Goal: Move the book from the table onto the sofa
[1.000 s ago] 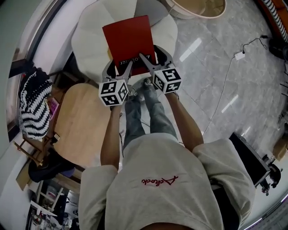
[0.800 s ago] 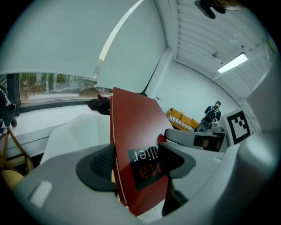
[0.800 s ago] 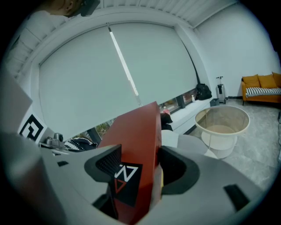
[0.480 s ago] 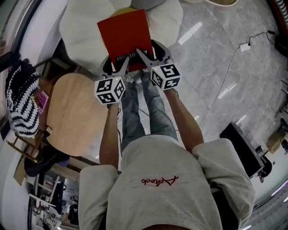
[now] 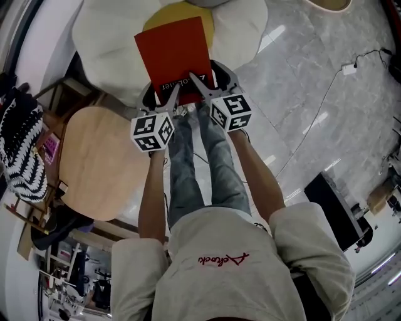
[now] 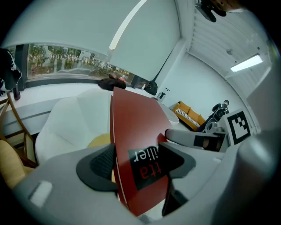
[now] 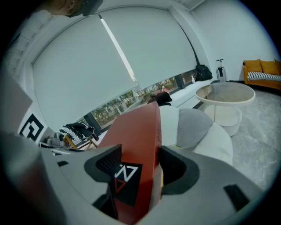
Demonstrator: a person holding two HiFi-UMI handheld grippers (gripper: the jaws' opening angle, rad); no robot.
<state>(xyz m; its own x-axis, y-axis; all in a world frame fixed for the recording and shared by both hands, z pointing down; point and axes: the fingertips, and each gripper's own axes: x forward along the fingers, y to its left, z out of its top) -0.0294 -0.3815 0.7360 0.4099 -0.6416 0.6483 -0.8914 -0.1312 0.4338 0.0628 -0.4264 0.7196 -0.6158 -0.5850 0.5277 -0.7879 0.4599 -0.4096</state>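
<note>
Left tool [image 6: 137, 163] is clamped hard on the book [image 5: 173, 53], a jaw on each face at its near edge. The right tool [image 7: 139, 172] is pinching that same edge just beside it, so both have it. The book is red with a dark label at the gripped end. It is held out in the air in front of the person, over the seat of the white sofa [image 5: 103, 44]. A yellow cushion [image 5: 164, 14] peeks out past its far edge, and a grey cushion [image 7: 193, 125] sits further along the sofa. Down at the left is the round wooden counter [image 5: 100, 163], clear of the book. A black-and-white striped cloth [image 5: 22, 153] sits beyond it, with pale marble floor [image 5: 313, 94] off to the right.
</note>
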